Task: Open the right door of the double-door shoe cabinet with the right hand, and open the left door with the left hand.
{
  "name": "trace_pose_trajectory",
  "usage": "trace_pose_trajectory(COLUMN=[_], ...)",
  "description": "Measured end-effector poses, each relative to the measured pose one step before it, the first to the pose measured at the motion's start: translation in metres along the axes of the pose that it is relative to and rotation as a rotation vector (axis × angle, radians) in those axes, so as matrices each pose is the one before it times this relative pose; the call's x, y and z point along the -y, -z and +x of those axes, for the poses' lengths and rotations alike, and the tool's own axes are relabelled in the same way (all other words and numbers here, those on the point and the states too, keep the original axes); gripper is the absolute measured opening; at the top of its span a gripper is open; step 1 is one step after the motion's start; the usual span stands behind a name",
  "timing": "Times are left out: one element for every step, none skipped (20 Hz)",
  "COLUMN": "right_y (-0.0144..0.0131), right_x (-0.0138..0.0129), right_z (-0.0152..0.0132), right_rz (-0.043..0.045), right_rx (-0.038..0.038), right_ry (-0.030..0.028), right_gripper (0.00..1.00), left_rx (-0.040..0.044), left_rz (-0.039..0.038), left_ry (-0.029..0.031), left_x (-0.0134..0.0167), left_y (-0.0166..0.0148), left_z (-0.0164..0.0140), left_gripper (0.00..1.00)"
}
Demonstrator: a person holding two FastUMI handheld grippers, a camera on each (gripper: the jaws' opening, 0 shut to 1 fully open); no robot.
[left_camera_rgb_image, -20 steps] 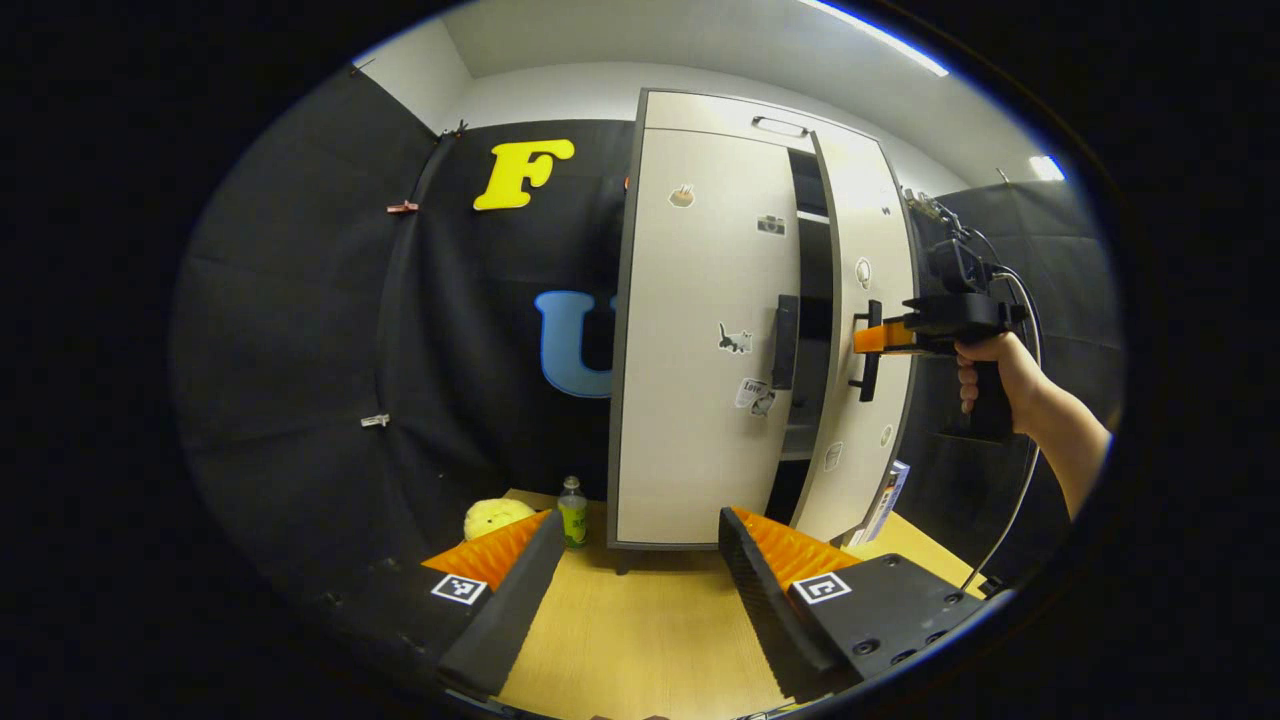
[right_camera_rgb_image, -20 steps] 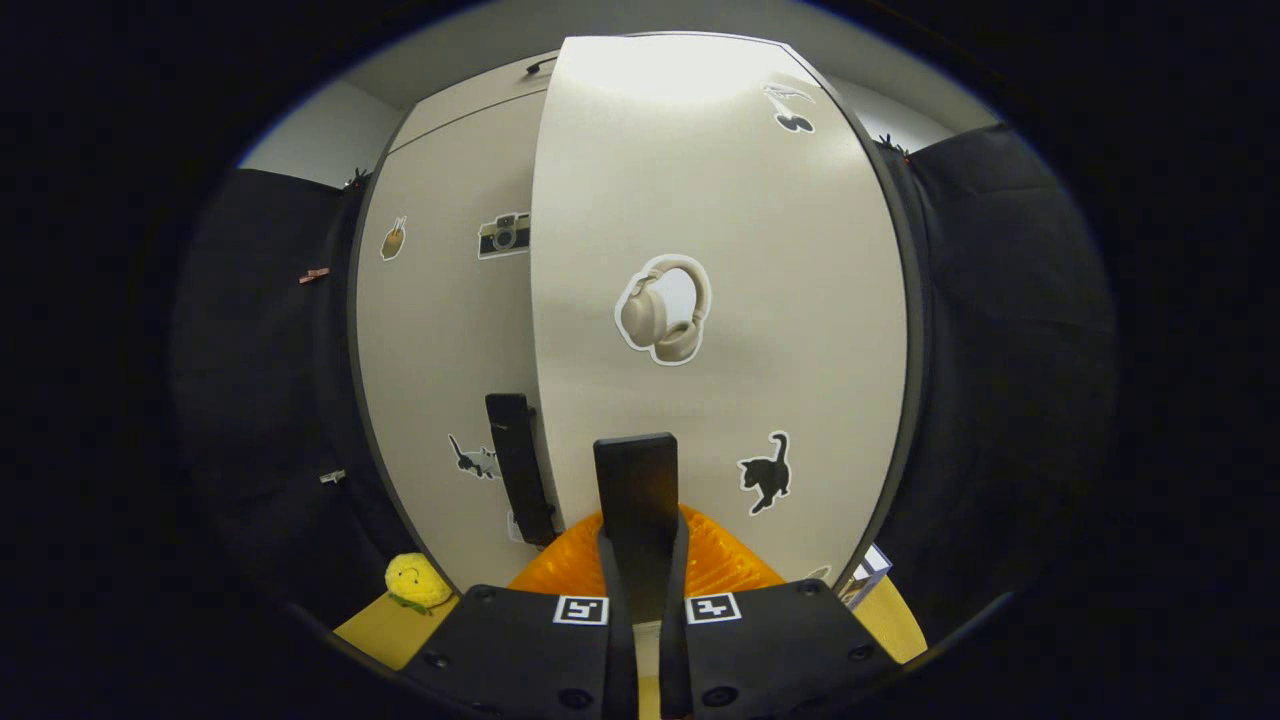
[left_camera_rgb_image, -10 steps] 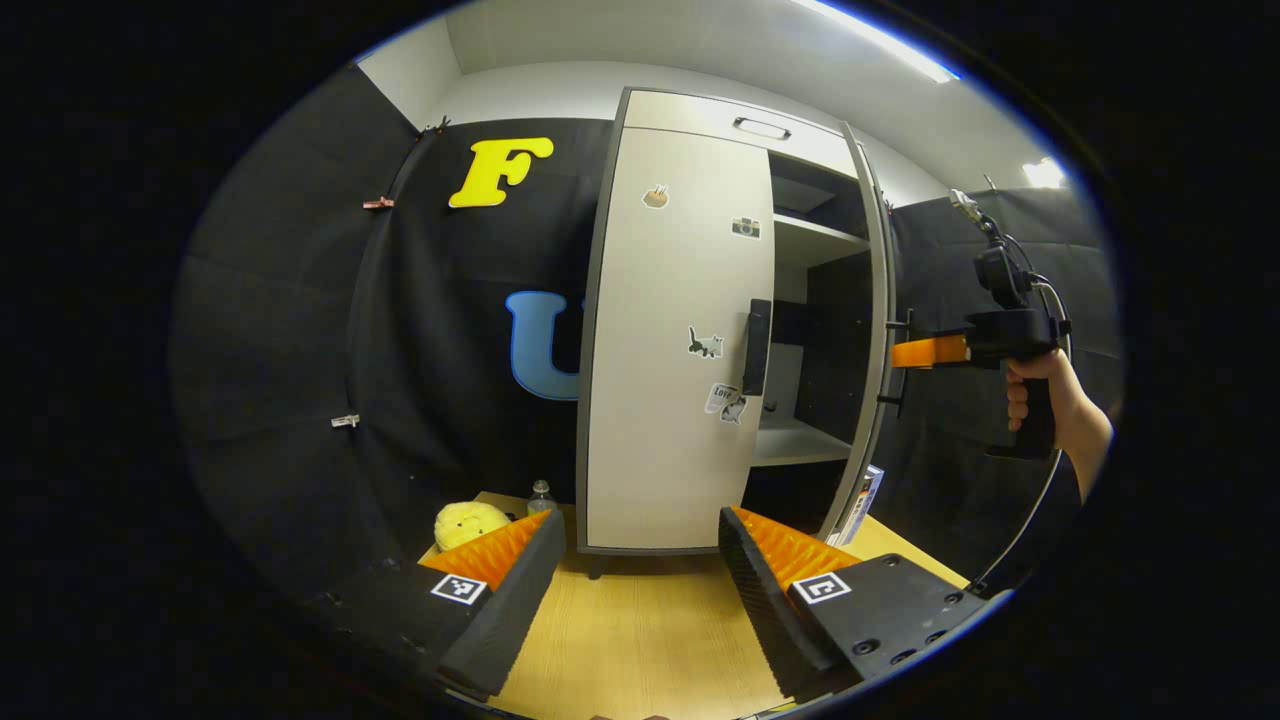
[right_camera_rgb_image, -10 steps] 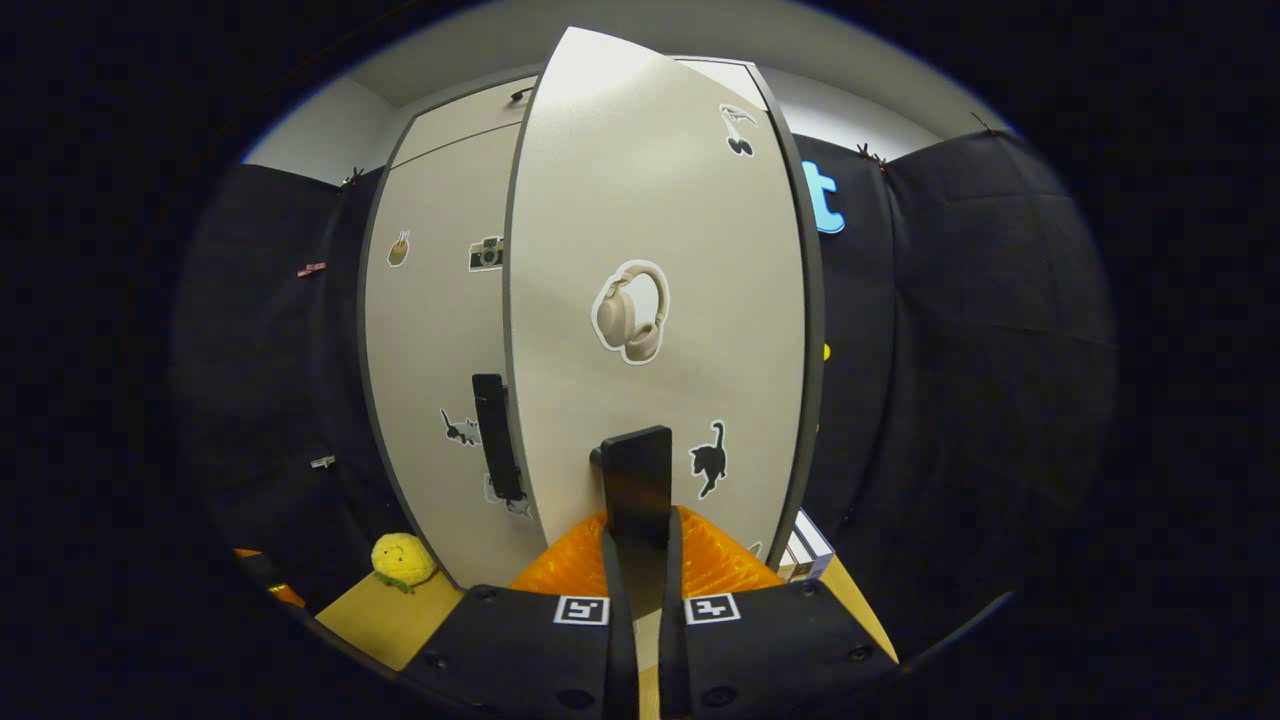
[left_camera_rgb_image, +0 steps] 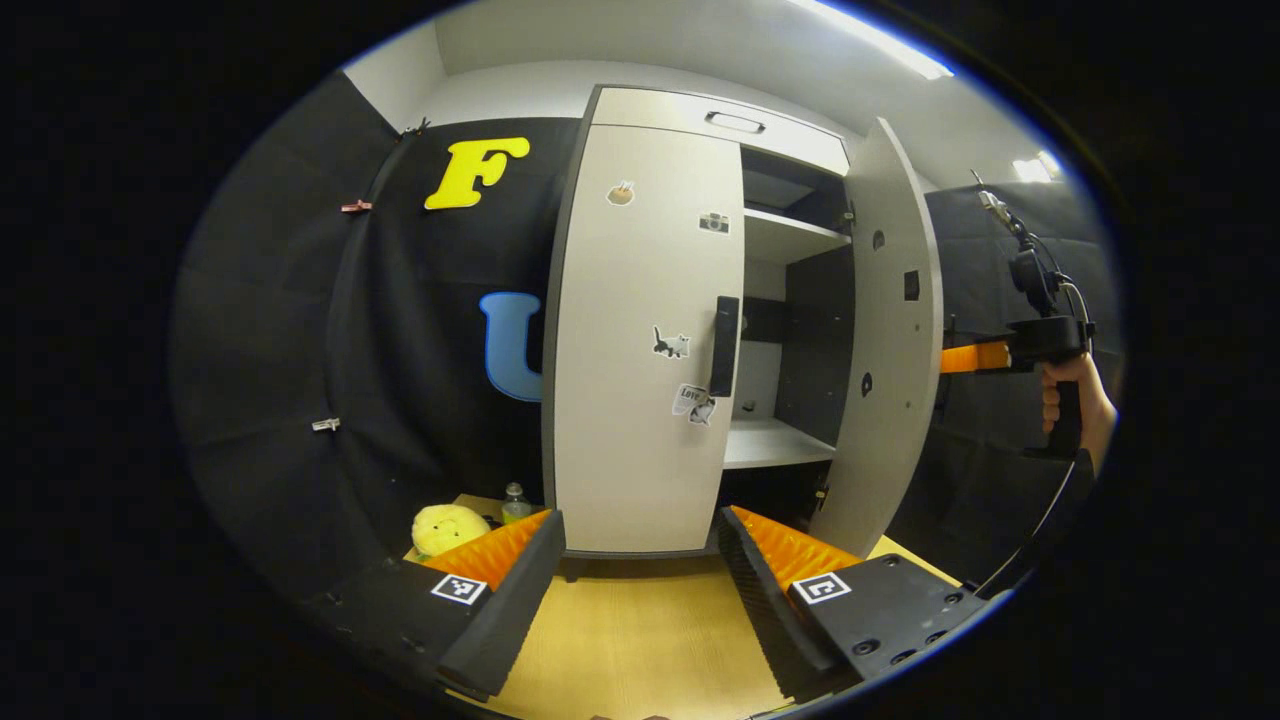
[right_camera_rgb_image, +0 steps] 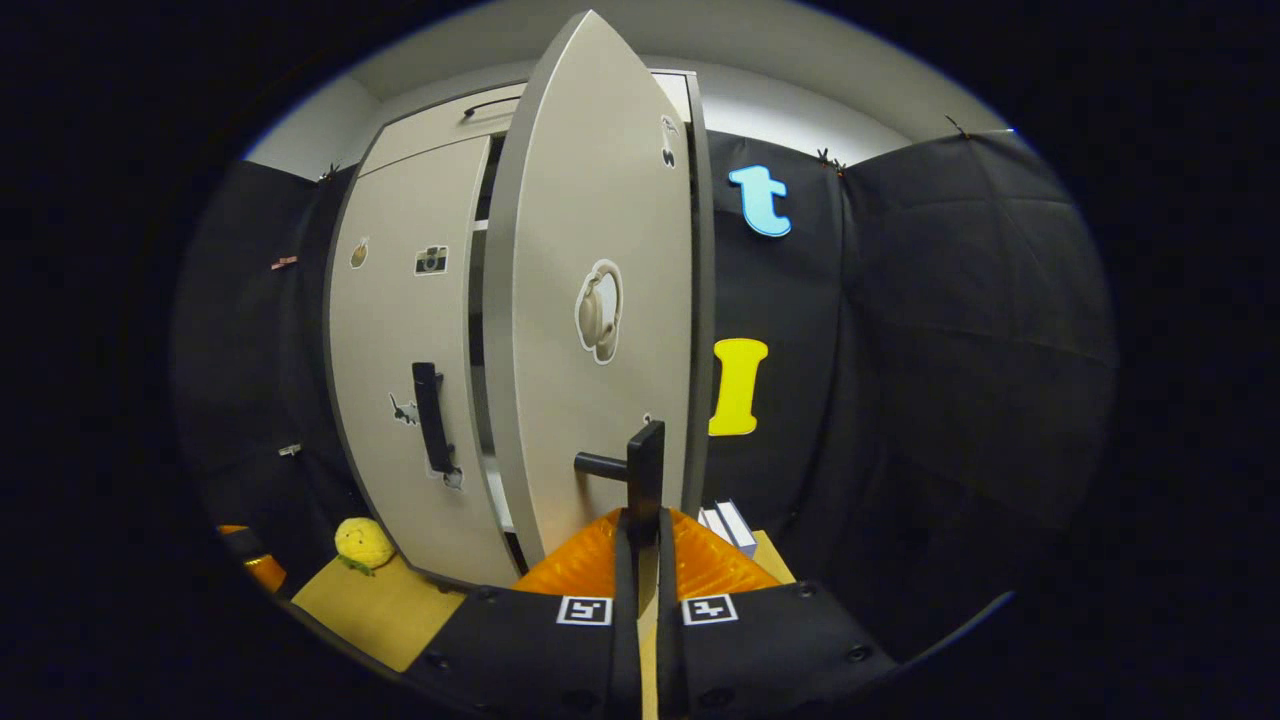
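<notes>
In the left gripper view, the left gripper (left_camera_rgb_image: 640,590) hangs low over the wooden table (left_camera_rgb_image: 640,640) with its fingers spread wide and nothing between them, well short of the shoe cabinet (left_camera_rgb_image: 700,110) standing at the table's far edge. The cabinet's left door (left_camera_rgb_image: 640,400) is closed, its black handle (left_camera_rgb_image: 724,345) untouched at the door's inner edge. Near the table's far left corner, beside the cabinet, sit a yellow plush toy (left_camera_rgb_image: 448,528) and a small bottle (left_camera_rgb_image: 514,502). In the right gripper view, the right gripper (right_camera_rgb_image: 646,540) has its fingers clamped together on the black handle of the right door (right_camera_rgb_image: 646,478). The right door (right_camera_rgb_image: 590,300) stands swung wide, showing its inner face in the left gripper view, with pale shelves (left_camera_rgb_image: 775,445) visible inside. A hand (left_camera_rgb_image: 1068,400) grips the right gripper's body. Small boxes (right_camera_rgb_image: 730,525) rest by the cabinet's right side.
</notes>
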State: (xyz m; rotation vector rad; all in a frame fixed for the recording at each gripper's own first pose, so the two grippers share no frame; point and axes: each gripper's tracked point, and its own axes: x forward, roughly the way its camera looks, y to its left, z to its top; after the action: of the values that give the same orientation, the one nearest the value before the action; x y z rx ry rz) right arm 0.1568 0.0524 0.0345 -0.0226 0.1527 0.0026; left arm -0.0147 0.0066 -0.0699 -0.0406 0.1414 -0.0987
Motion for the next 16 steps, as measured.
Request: trace_pose_trajectory(right_y=[0.00143, 0.00082, 0.00126, 0.00066, -0.00219, 0.00047, 0.00032, 0.00203, 0.00034, 0.00018, 0.00239, 0.00257, 0.00170, 0.00198, 0.00154, 0.00166], right_x=[0.00723, 0.00741, 0.00928, 0.01328, 0.00876, 0.00383, 0.00067, -0.00025, -0.00182, 0.00166, 0.00470, 0.00307, -0.00037, 0.00079, 0.00266, 0.00596], right_z=[-0.00148, -0.00058, 0.00103, -0.00208, -0.00130, -0.00150, 0.00082, -0.00004, 0.00031, 0.00052, -0.00307, -0.00521, -0.00556, -0.00574, -0.00373, -0.00650], right_rz=[-0.00450, -0.00869, -0.01873, -0.01752, 0.04189, 0.07141, 0.03726, 0.01186, 0.00942, -0.00495, -0.01909, -0.01828, -0.01032, -0.00704, -0.00825, -0.02129], right_rx=[-0.00329, -0.00200, -0.00474, -0.00487, 0.00367, -0.01582, 0.00047, 0.00074, 0.00273, 0.00232, -0.00115, -0.00448, -0.00086, 0.00128, 0.00504, 0.00247], right_ry=[0.01016, 0.01406, 0.02355, 0.03019, -0.00863, -0.01516, -0.00974, -0.00290, -0.02026, -0.00196, 0.00705, 0.01242, 0.00938, 0.00410, 0.00753, 0.01977], right_gripper=[0.11, 0.10, 0.10, 0.10, 0.06, 0.05, 0.05, 0.05, 0.06, 0.10, 0.10, 0.10, 0.10, 0.10, 0.10, 0.10], left_rx=[-0.00047, 0.00046, 0.00150, 0.00224, 0.00263, 0.00255, 0.00189, -0.00054, -0.00250, -0.00258, -0.00077, 0.00110, 0.00248, 0.00377, 0.00394, 0.00077], left_rz=[0.00473, 0.00558, 0.00441, 0.00143, -0.00187, -0.00449, -0.00499, -0.00346, -0.00059, 0.00223, 0.00431, 0.00511, 0.00313, 0.00150, 0.00061, -0.00005], left_ry=[0.00663, 0.00474, 0.00337, 0.00160, 0.00246, 0.00459, 0.00655, 0.00620, 0.00640, 0.00641, 0.00515, 0.00310, 0.00258, 0.00197, 0.00336, 0.00496], left_x=[0.00589, 0.00571, 0.00539, 0.00526, 0.00470, 0.00563, 0.00563, 0.00469, 0.00365, 0.00391, 0.00424, 0.00194, -0.00055, 0.00040, 0.00136, 0.00019], left_y=[0.00015, -0.00147, 0.00025, -0.00178, -0.00117, -0.00167, -0.00124, -0.00066, 0.00075, -0.00019, 0.00016, -0.00142, -0.00082, -0.00140, -0.00049, -0.00104], left_z=[0.00277, 0.00189, 0.00199, 0.00198, 0.00182, 0.00148, 0.00211, 0.00174, 0.00190, 0.00161, 0.00067, 0.00088, 0.00159, 0.00102, 0.00122, 0.00130], left_gripper=[0.95, 0.95, 0.95, 0.95, 0.95, 0.95, 0.95, 0.95, 0.95, 0.95, 0.95, 0.95, 0.95, 0.95, 0.95, 0.95])
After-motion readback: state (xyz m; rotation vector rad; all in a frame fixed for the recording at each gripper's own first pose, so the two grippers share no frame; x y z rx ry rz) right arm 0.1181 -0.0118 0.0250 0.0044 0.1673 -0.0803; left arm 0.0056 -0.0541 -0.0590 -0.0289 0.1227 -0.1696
